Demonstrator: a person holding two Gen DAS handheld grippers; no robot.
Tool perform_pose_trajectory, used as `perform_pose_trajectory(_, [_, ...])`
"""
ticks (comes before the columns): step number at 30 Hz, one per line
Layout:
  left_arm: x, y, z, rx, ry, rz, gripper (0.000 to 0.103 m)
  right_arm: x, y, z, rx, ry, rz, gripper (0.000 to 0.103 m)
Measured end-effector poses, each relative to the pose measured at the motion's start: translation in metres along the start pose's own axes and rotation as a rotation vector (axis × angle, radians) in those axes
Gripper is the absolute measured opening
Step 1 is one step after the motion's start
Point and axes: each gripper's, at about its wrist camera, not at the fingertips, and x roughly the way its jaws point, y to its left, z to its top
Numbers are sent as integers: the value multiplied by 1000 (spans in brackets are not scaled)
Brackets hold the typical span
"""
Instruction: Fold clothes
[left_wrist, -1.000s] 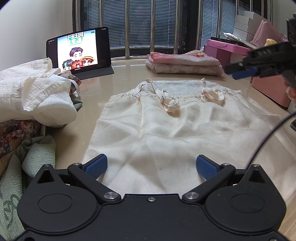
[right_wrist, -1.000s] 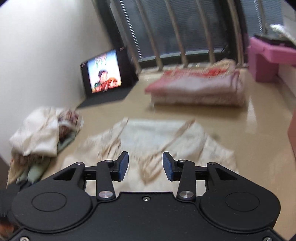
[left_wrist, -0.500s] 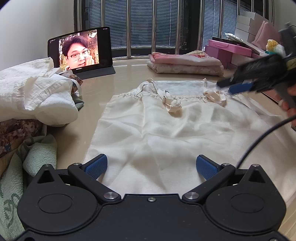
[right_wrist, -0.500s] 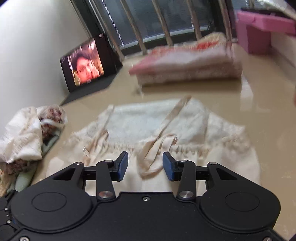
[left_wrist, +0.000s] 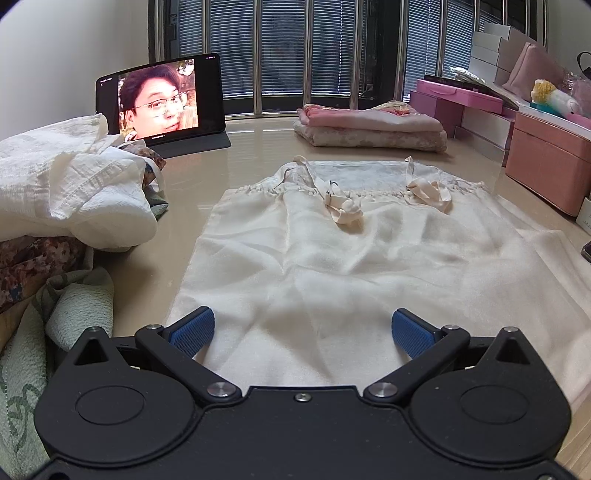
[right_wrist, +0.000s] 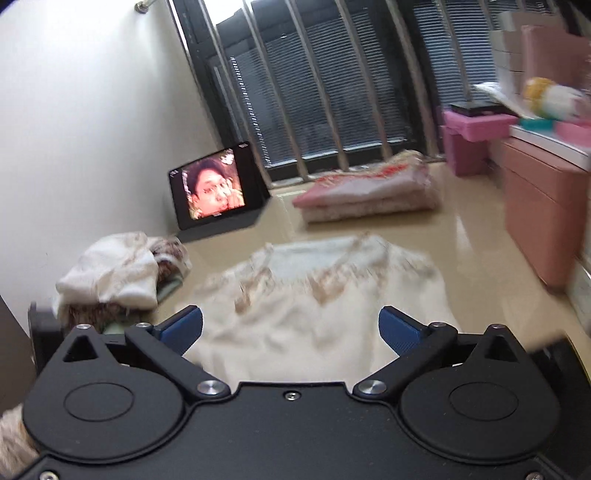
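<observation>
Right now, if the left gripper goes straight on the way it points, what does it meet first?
Probably the cream dress spread flat on the table: the open left gripper points down over its near hem, with nothing between them. Exact height is unclear.

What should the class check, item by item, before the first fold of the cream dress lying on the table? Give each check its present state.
1. Cream dress spread flat on the table: ok, only light wrinkles.
2. Both straps laid onto the dress, not trailing off it: ok.
3. Left tongs open, near hem between the pads, nothing gripped: ok.
4. Right tongs free of cloth: ok, jaws opening, nothing between them.
5. Unfolded pile clear of the dress: ok, table shows between them.
6. Folded stack clear beyond the top edge: ok.
</observation>
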Motion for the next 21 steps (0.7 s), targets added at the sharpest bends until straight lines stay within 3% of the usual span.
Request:
perform_pose_trajectory(9, [0, 0, 0, 2, 0, -2, 103, -41, 11, -36, -31, 18, -139, 103])
perform_pose_trajectory(15, [-2, 1, 2, -6, 16, -6, 103, -63, -9, -50, 67, 6, -175, 103])
perform_pose_trajectory(19, [-32, 4, 11, -65, -13, -40, 103, -68, -33, -62, 131, 33, -229, 101])
perform_pose_trajectory(21, [-48, -1, 19, -62, -24, -62, 103, -67, -44, -65, 158, 40, -239, 95])
